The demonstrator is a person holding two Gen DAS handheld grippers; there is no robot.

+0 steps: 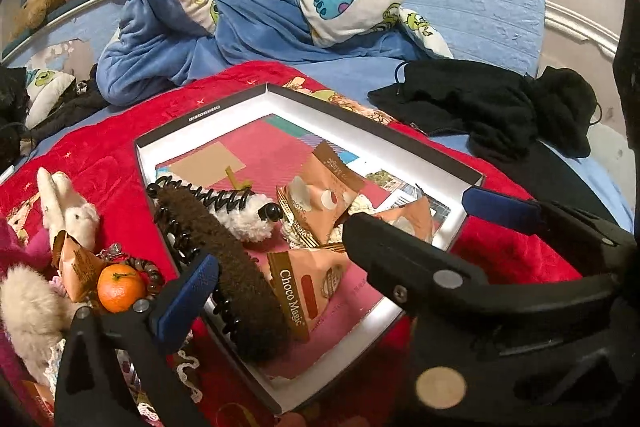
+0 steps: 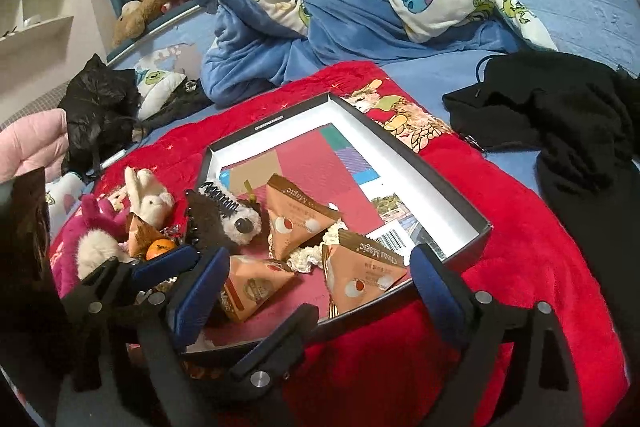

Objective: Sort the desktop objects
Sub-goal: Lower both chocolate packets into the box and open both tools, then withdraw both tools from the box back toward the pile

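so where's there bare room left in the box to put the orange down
The far half of the box is bare, between its back walls and the Choco Magic packets. The near half is crowded with packets, a fuzzy hair claw and a lace scrunchie. The orange sits left of the box amid plush toys.

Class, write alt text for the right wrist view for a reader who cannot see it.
Open blue-padded tongs hover over a shallow black cardboard box on a red plush blanket, holding three triangular brown Choco Magic packets and a brown fuzzy hair claw.
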